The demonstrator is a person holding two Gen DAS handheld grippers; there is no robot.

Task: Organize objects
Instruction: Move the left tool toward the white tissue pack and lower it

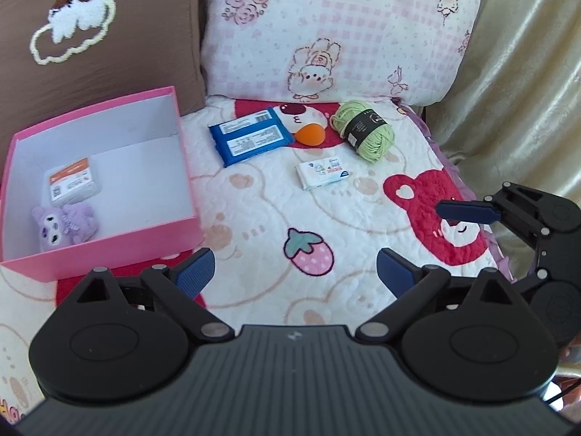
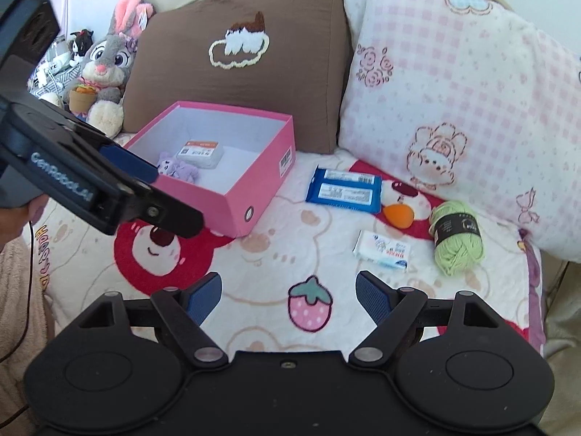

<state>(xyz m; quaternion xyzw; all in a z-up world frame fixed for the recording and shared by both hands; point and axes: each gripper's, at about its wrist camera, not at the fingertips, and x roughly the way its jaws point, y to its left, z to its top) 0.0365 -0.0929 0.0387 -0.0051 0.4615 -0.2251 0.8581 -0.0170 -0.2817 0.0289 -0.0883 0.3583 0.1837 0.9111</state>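
Note:
A pink box (image 1: pixel 101 254) (image 2: pixel 254 189) stands on the bed at the left. Inside it lie a white packet with an orange label (image 1: pixel 72 181) and a purple plush (image 1: pixel 65 225). On the quilt to its right lie a blue pack (image 1: pixel 250 138) (image 2: pixel 343 189), an orange egg-shaped sponge (image 1: pixel 310 132) (image 2: pixel 398 215), a green yarn ball (image 1: pixel 366 130) (image 2: pixel 457 239) and a small white tissue packet (image 1: pixel 321 174) (image 2: pixel 383 250). My left gripper (image 1: pixel 295 270) hangs open above the strawberry print, holding nothing. My right gripper (image 2: pixel 288 294) is open and empty too, short of the tissue packet.
A brown pillow (image 2: pixel 236 72) and a pink checked pillow (image 2: pixel 454 91) lean at the head of the bed. A grey rabbit plush (image 2: pixel 105 72) sits at the far left. A pale curtain (image 1: pixel 526 91) hangs on the right. A hand (image 2: pixel 21 218) holds the left gripper's handle.

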